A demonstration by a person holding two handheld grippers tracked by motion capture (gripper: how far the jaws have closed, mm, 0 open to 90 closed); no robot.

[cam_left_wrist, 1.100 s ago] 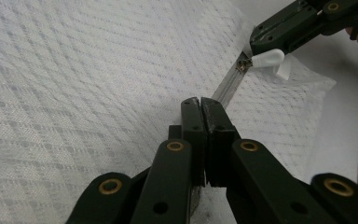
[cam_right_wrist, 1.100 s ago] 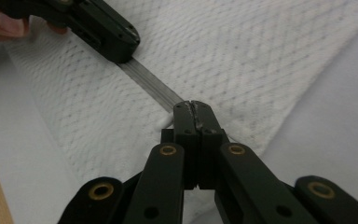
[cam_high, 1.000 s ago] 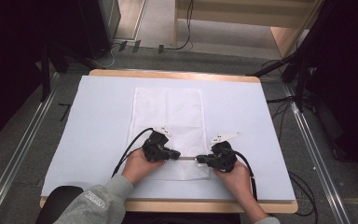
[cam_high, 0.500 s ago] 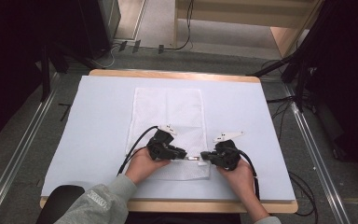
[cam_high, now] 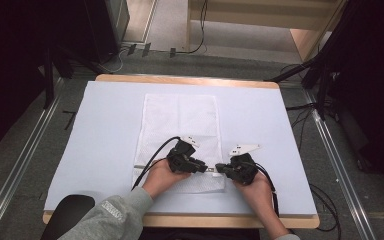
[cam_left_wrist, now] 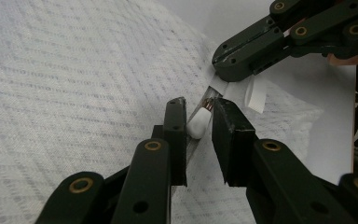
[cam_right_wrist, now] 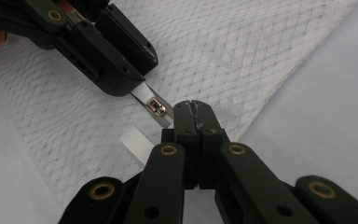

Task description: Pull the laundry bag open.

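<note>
Near the front edge of the table (cam_high: 280,130), a white mesh laundry bag (cam_high: 180,125) lies flat on the pale blue cover, its zipper running along the end closest to the person. The right gripper (cam_high: 222,168) is clenched tight on the zipper tape by the white tab (cam_right_wrist: 137,143), pinning that end. The left gripper (cam_high: 202,167) has just been parting its jaws; they now stand loosely either side of the zipper pull (cam_left_wrist: 199,122) without pressing it. The bag looks light, limp and apt to bunch, so it probably needs one end anchored while the small, slippery pull is pinched squarely. Whether anything lies inside the bag cannot be told; it looks flat.
</note>
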